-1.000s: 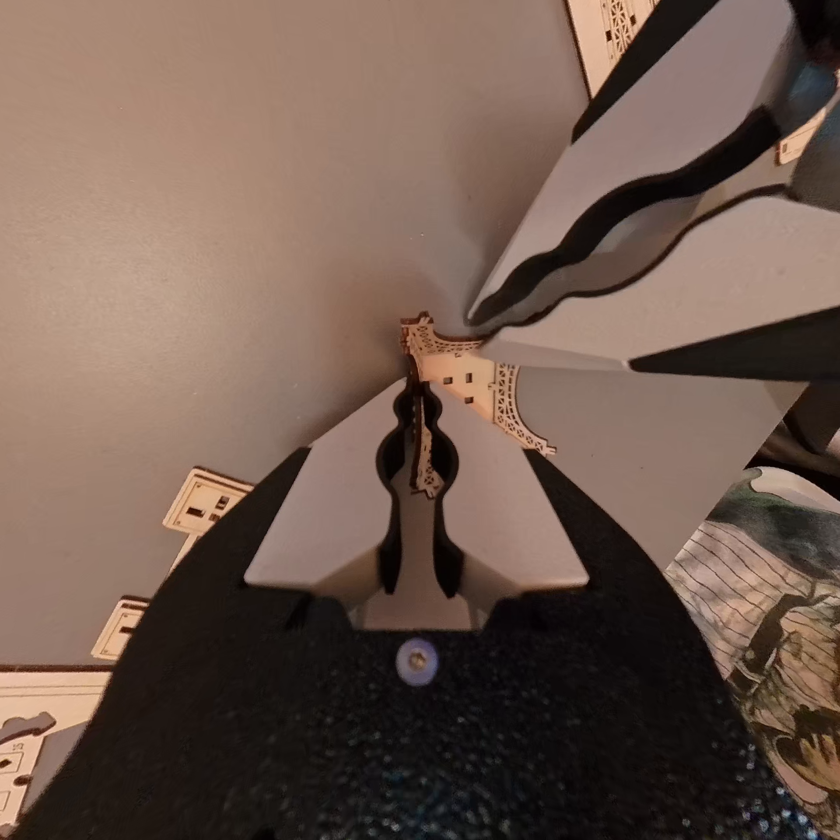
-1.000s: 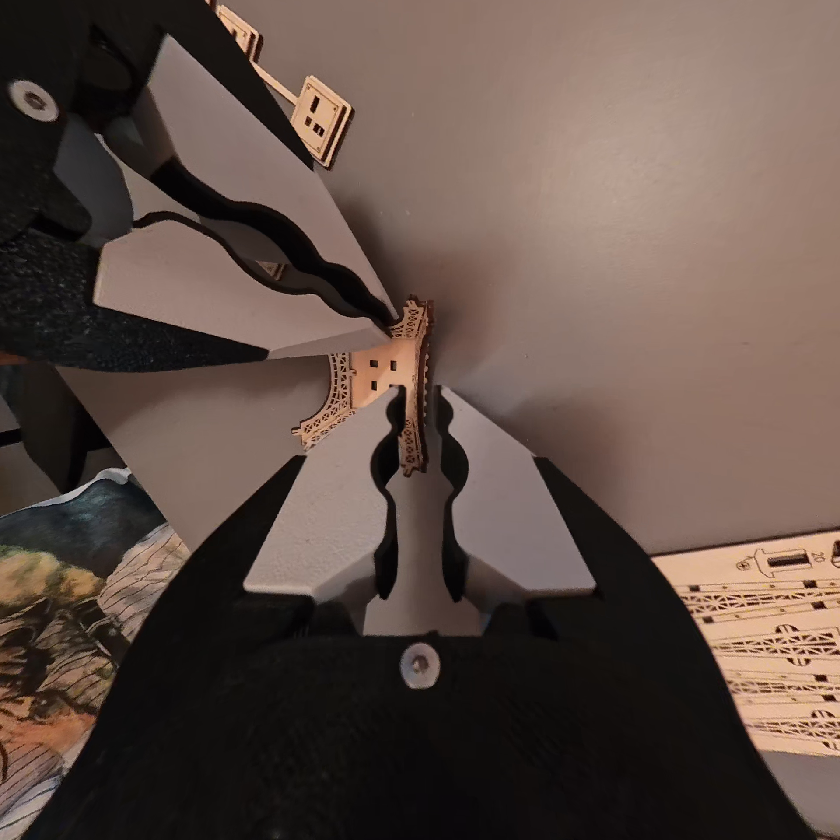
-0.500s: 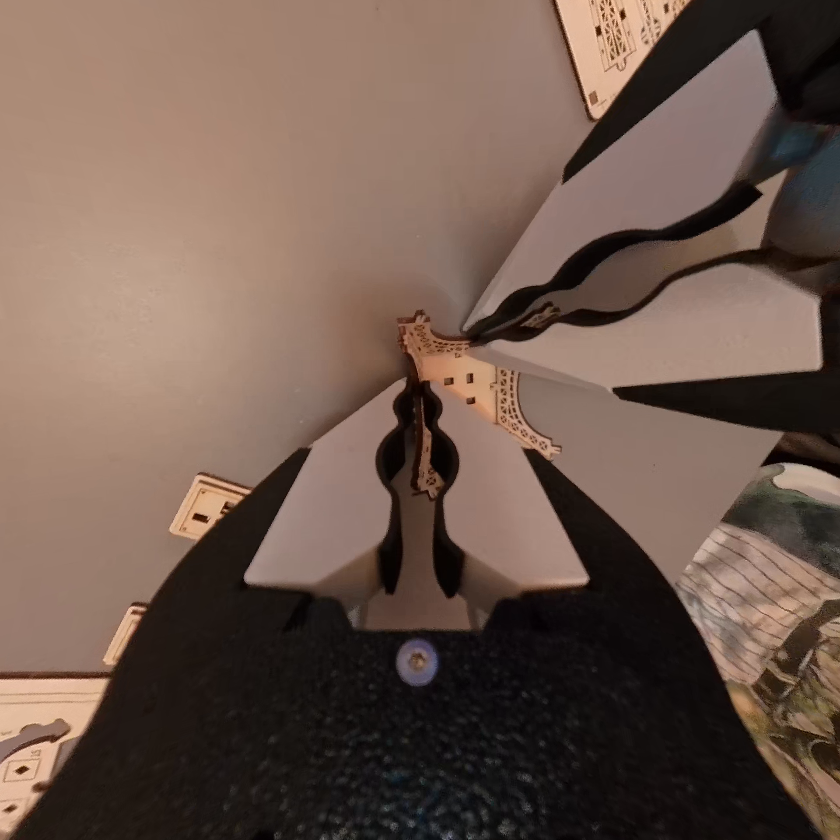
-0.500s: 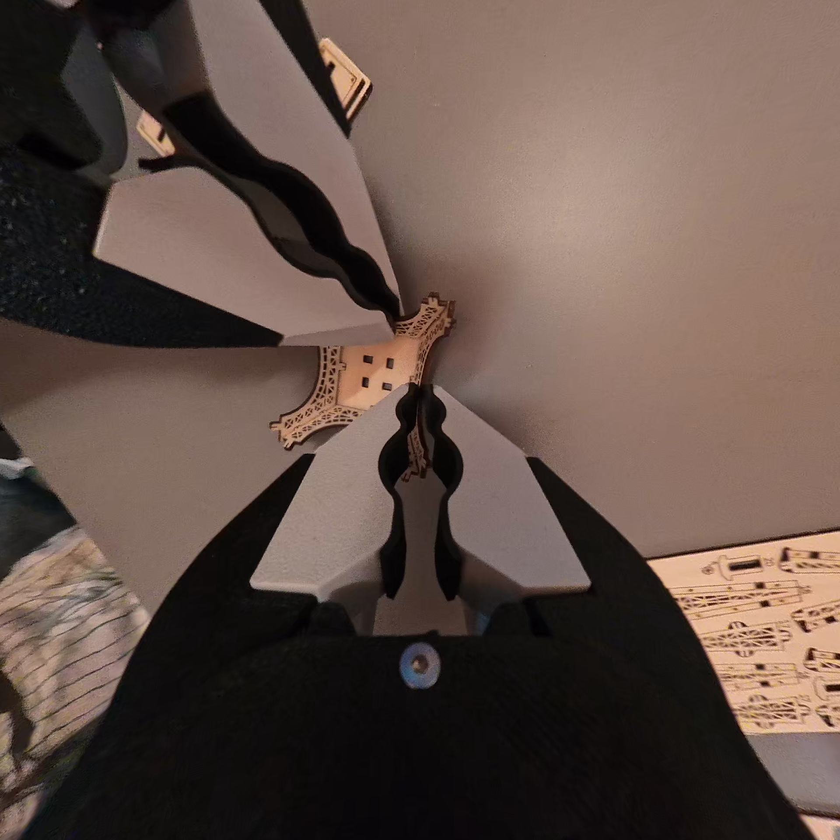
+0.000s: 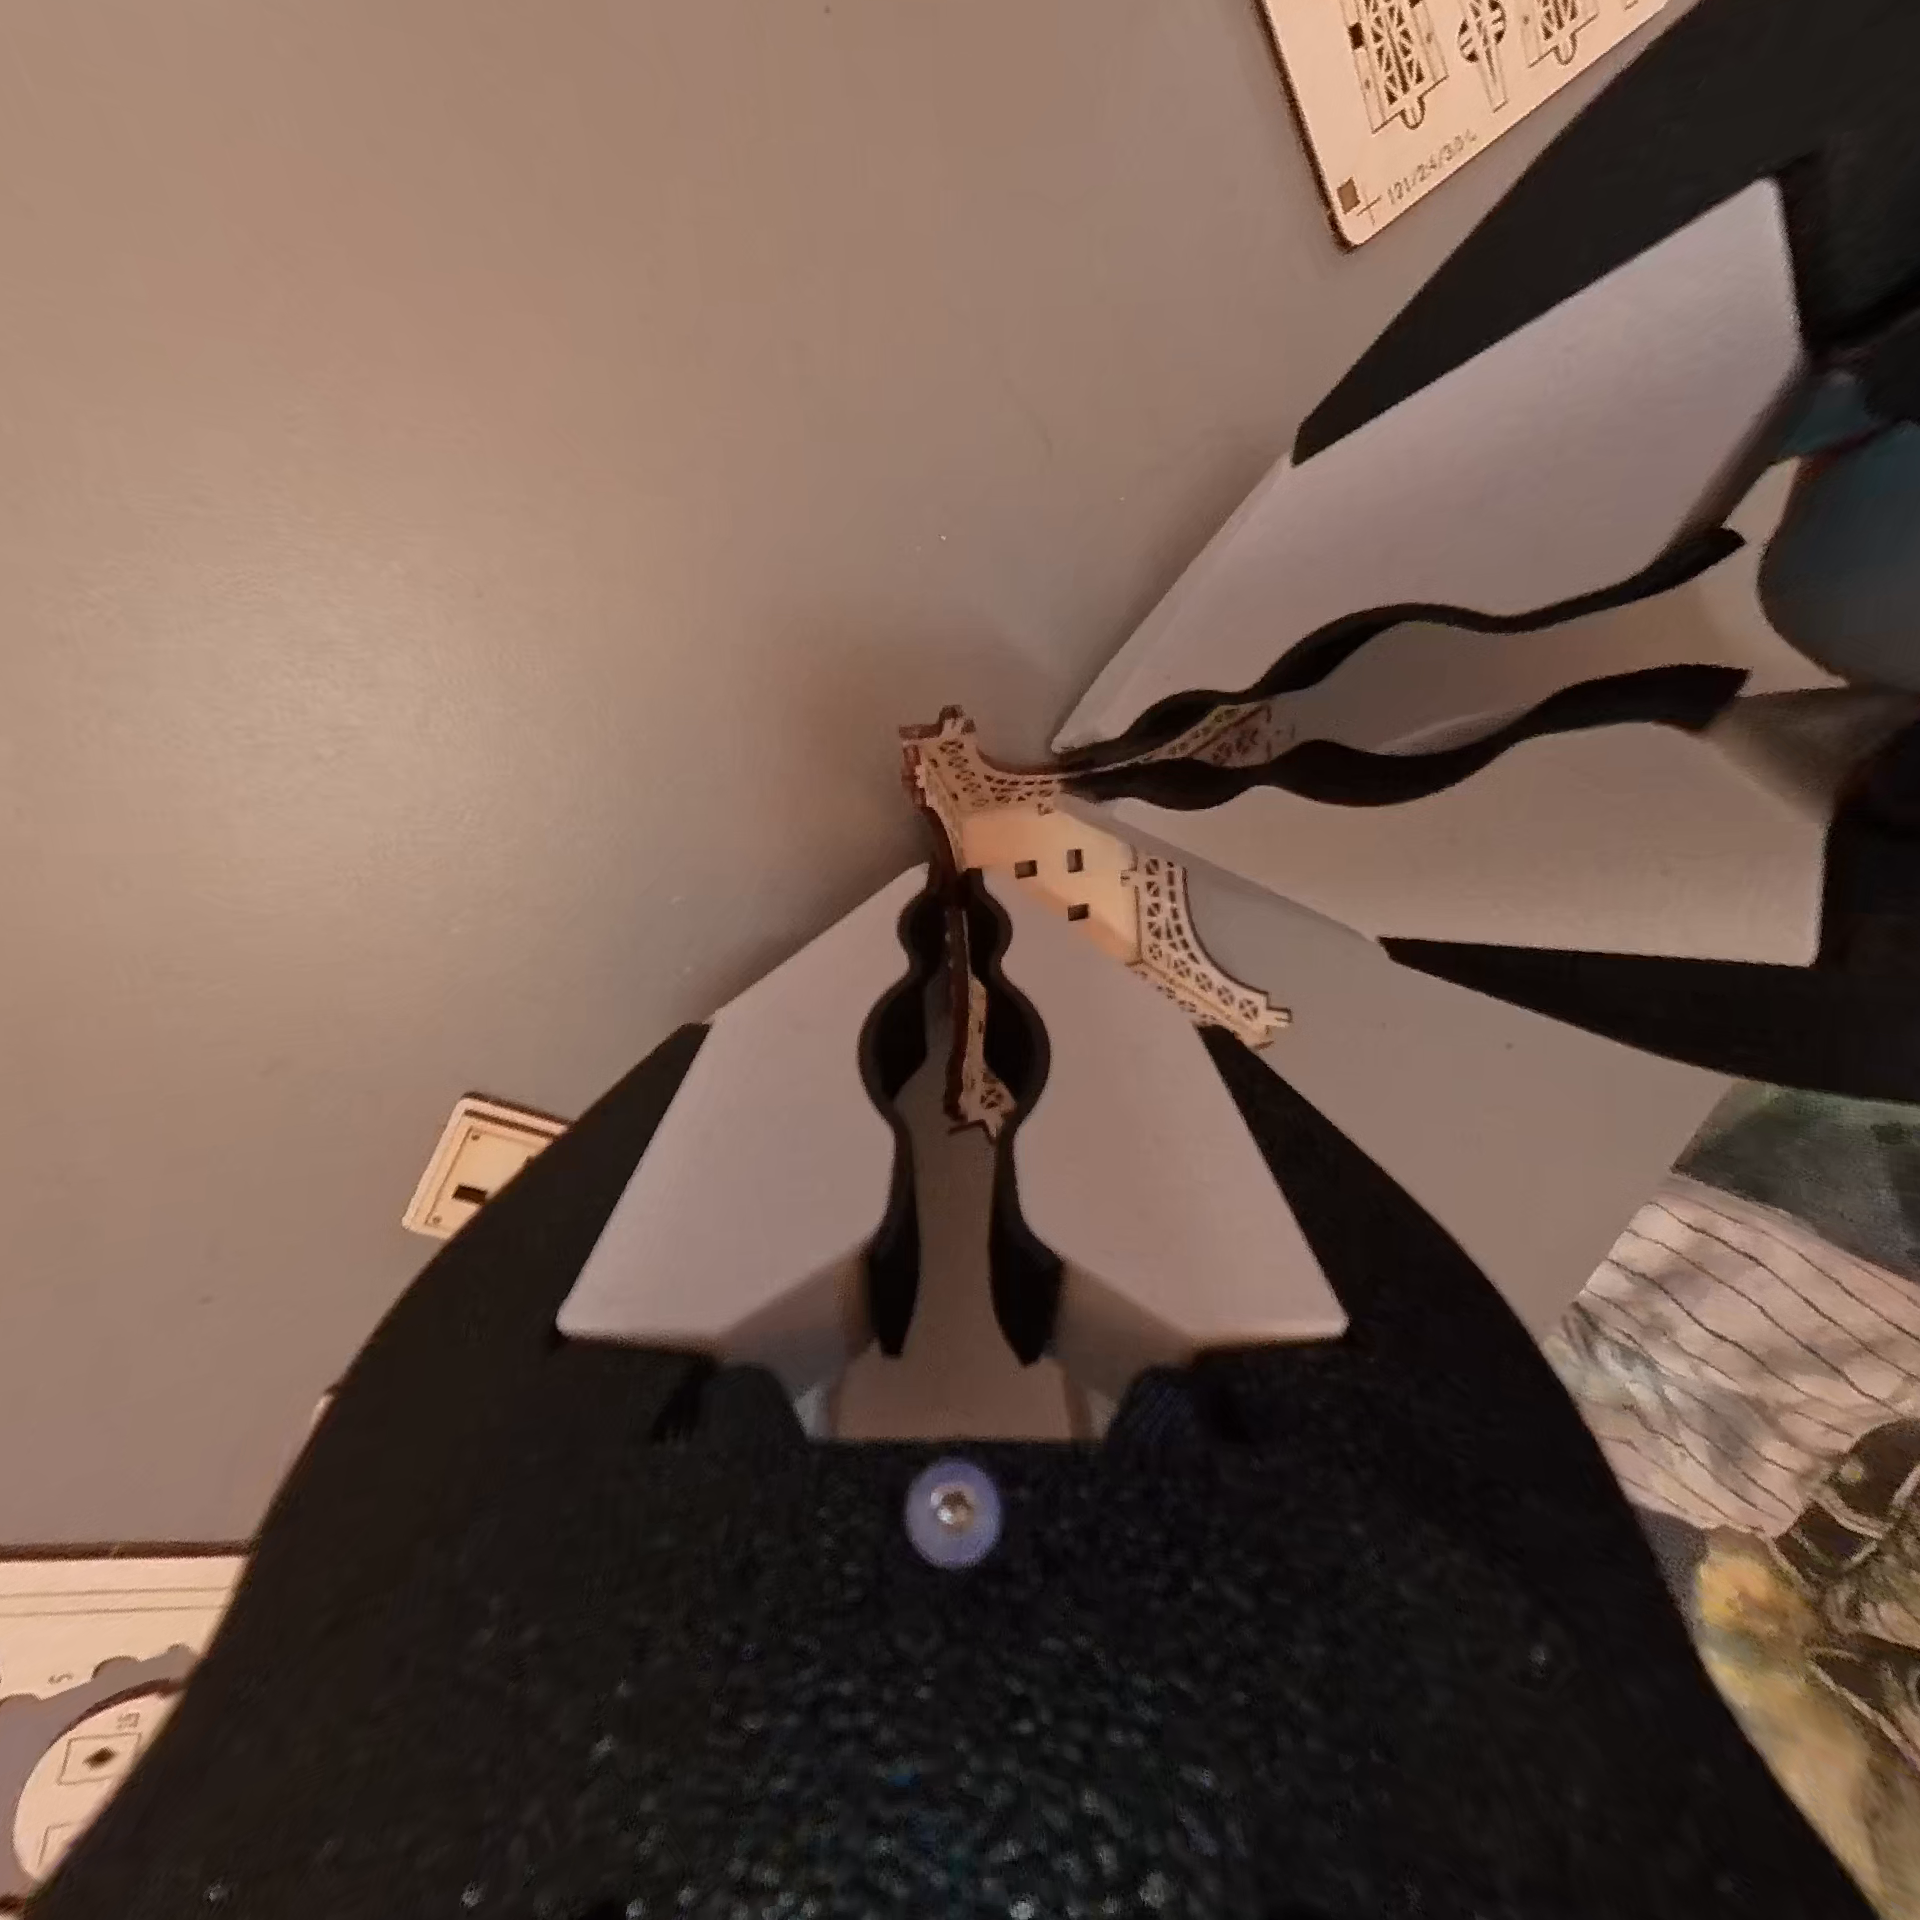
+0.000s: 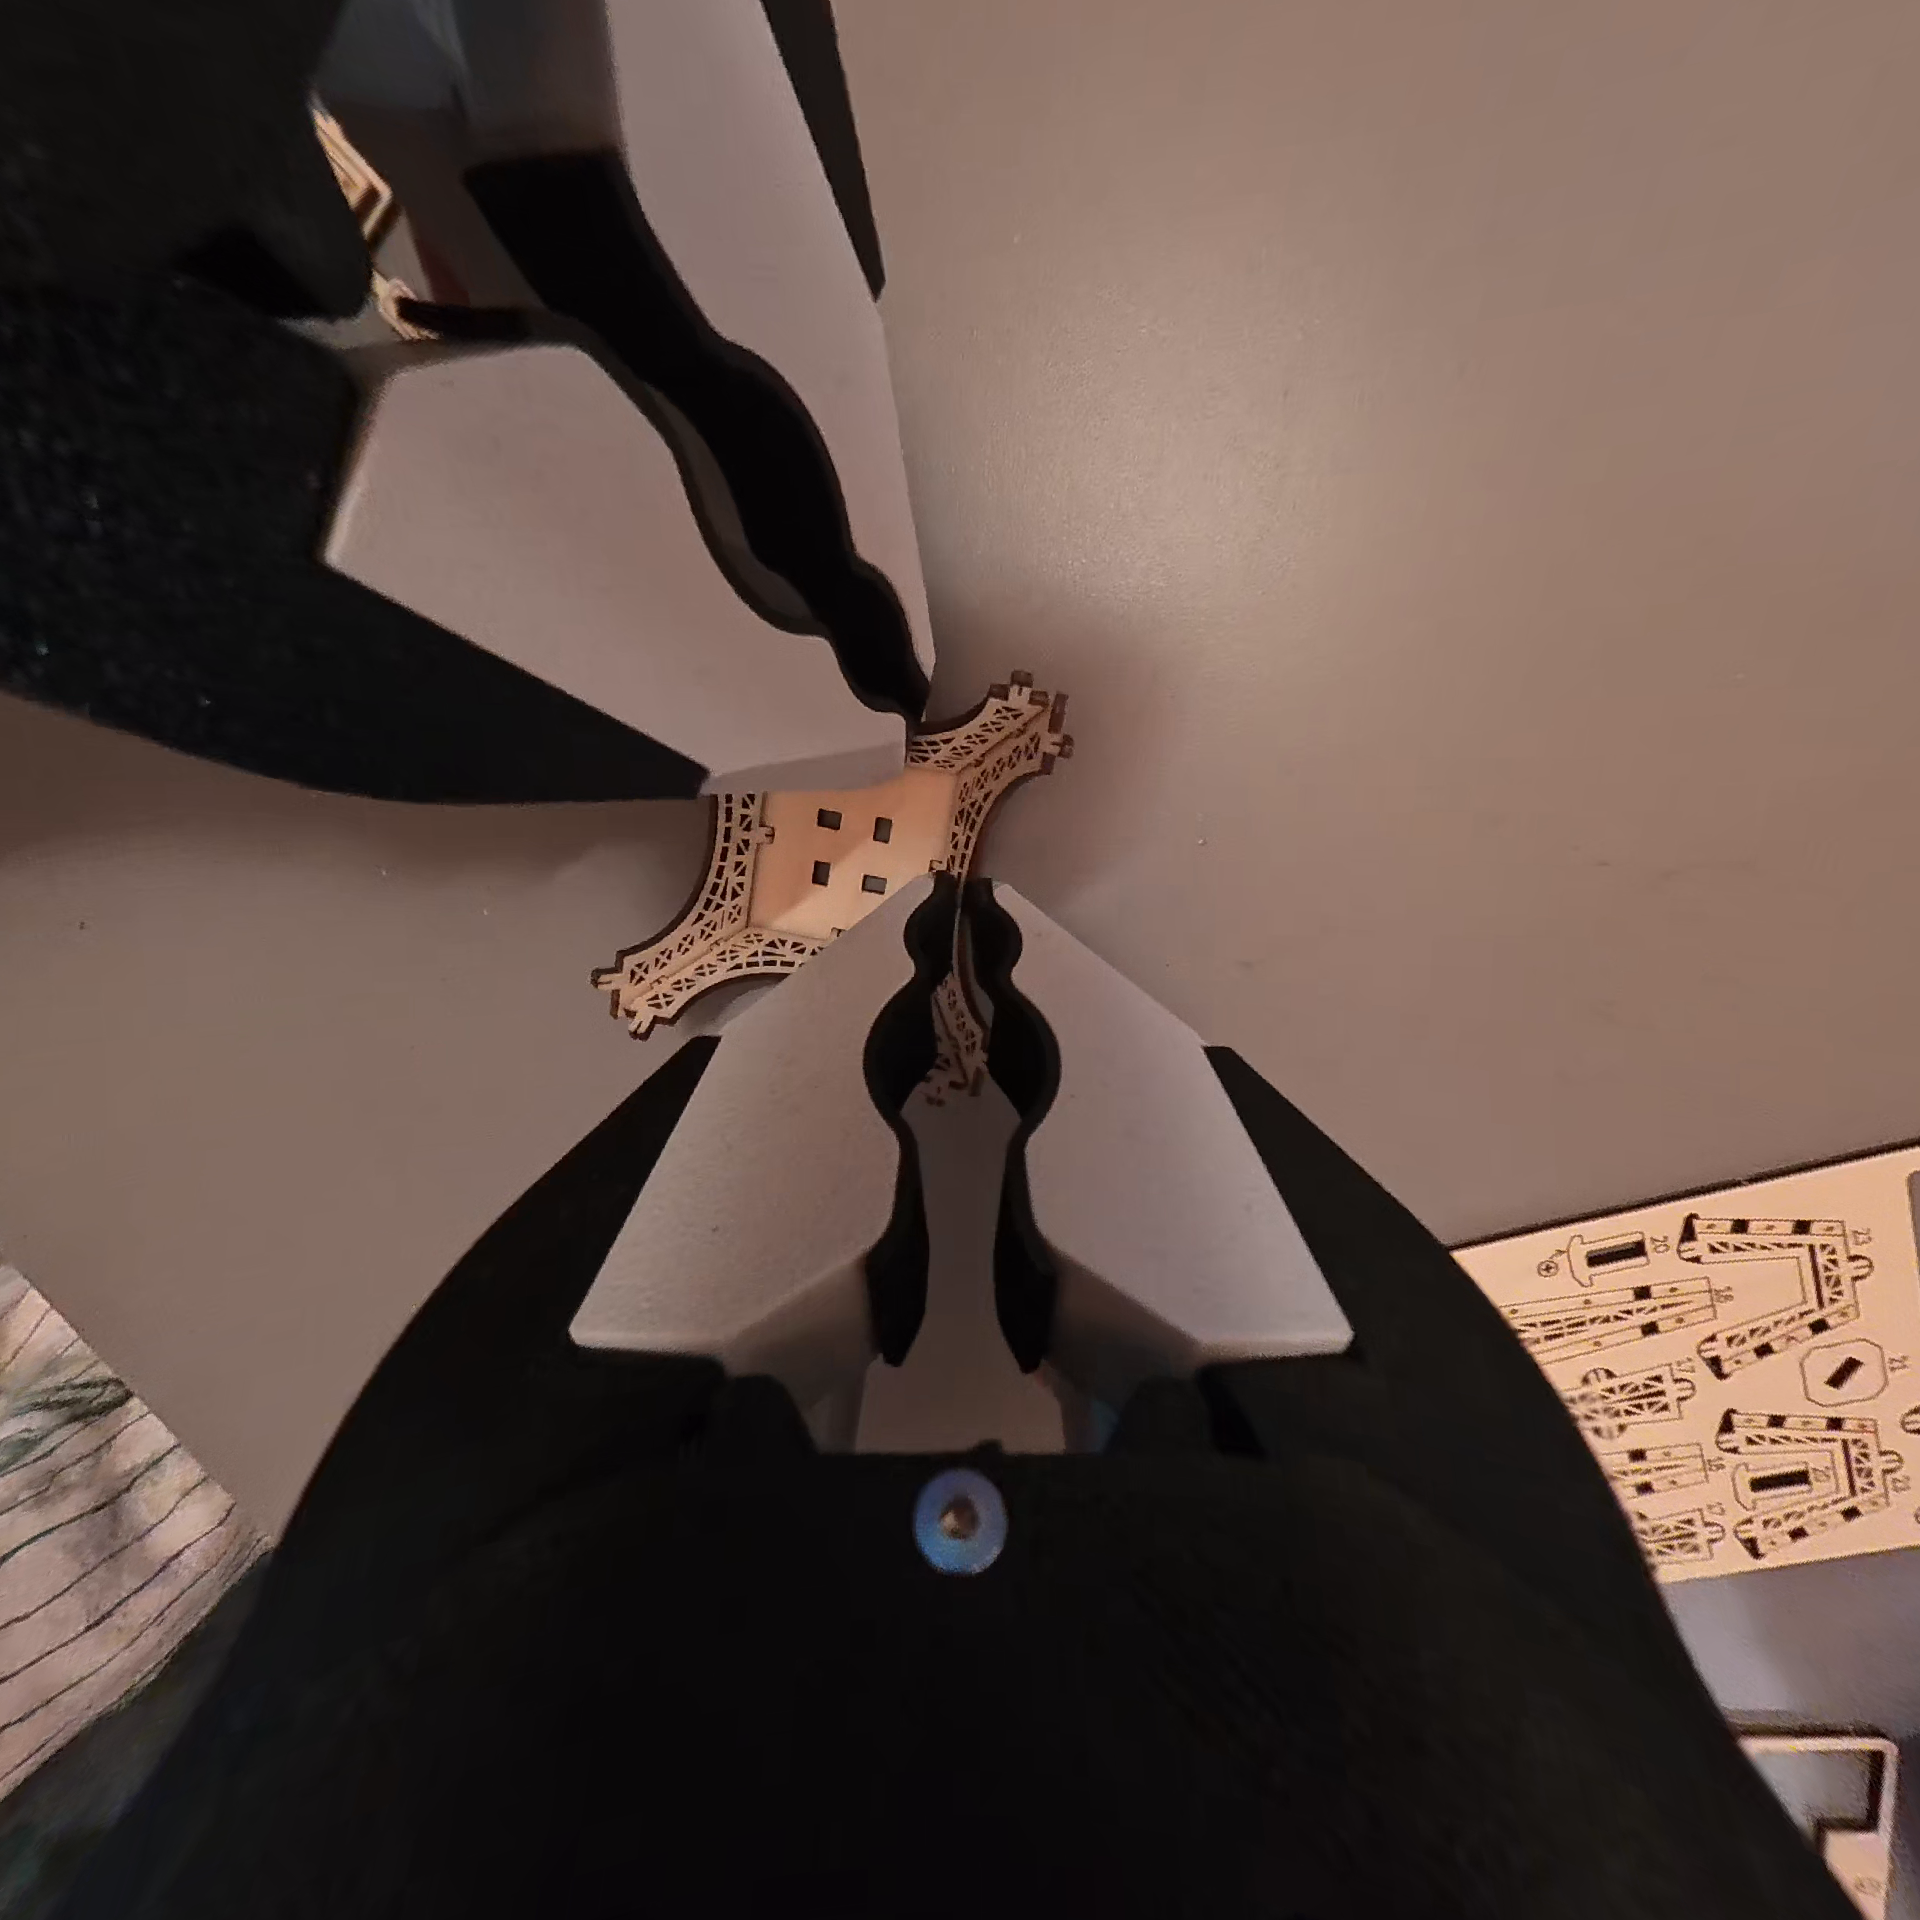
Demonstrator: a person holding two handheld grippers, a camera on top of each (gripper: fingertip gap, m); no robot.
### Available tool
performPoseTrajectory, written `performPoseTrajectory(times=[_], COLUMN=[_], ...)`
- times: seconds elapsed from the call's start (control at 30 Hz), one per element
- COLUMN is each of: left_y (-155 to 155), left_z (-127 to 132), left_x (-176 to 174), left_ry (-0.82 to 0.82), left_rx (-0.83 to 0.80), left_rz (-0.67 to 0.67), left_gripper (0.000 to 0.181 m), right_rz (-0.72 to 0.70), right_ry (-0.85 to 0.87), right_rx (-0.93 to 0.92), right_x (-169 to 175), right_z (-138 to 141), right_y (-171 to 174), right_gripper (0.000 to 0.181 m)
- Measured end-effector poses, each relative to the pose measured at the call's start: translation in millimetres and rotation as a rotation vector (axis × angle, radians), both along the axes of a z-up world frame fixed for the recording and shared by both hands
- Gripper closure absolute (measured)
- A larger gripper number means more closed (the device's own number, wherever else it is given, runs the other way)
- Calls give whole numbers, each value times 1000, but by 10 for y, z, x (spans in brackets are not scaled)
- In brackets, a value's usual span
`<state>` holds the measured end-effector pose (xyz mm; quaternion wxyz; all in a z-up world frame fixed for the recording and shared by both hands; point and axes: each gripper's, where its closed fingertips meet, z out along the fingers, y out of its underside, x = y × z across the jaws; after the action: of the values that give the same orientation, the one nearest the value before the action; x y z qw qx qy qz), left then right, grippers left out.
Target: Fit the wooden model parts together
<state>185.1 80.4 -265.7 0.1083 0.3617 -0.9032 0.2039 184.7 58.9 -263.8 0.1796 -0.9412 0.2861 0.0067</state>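
Observation:
The wooden model [image 5: 1049, 852] is a small square plate with four holes and curved lattice legs at its edges. It also shows in the right wrist view [image 6: 852, 842]. My left gripper [image 5: 951, 873] is shut on one lattice leg [image 5: 971, 1049], seen edge-on between its pads. My right gripper [image 6: 954, 883] is shut on another lattice leg [image 6: 958, 1029] of the same model. Each gripper shows in the other's view: the right one [image 5: 1065, 753] reaches in from the upper right, the left one [image 6: 914, 722] from the upper left. Their tips nearly meet at the model, over the grey tabletop [image 5: 520, 520].
Sheets of laser-cut wooden parts lie at the top right [image 5: 1403, 94] and bottom left [image 5: 62, 1662] of the left view, and at the right [image 6: 1714, 1351] of the right view. A small square wooden piece [image 5: 473, 1174] lies nearby. A patterned cloth [image 5: 1714, 1403] lies beyond the table edge. Only a small space, under 4 cm, lies between the two pairs of fingers.
My right gripper's fingers have closed on the lattice leg and swung round, so the plate now faces its camera more squarely. My left gripper has kept its grip.

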Motion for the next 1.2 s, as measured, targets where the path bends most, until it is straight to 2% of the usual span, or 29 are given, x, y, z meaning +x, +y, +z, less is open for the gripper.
performPoseTrajectory(times=[0.17,0.27,0.57,0.73,0.9,1.03,1.13,1.2], left_y=[0,2,-4,-4,-3,-3,-3,-4], left_z=[-2,-3,0,-1,-1,-1,-1,-1], left_x=[-1,0,3,4,5,5,6,7], left_ry=[3,-3,-6,-9,-13,-15,-20,-22], left_rx=[-3,-4,-41,-28,-22,-29,-22,-18], left_rz=[-12,-10,13,12,15,21,14,9], left_gripper=[181,181,181,181,180,180,180,180], right_rz=[20,18,-58,-98,-91,-138,-153,-158], right_ry=[-54,-55,66,130,208,228,243,270], right_rx=[-71,-50,89,133,76,140,89,96], right_x=[4,-15,-11,-4,-61,-3,-11,-40], right_z=[-9,-49,-24,94,64,161,97,66], right_y=[4,33,41,42,42,87,-4,1], right_gripper=[177,175,177,181,181,181,169,172])
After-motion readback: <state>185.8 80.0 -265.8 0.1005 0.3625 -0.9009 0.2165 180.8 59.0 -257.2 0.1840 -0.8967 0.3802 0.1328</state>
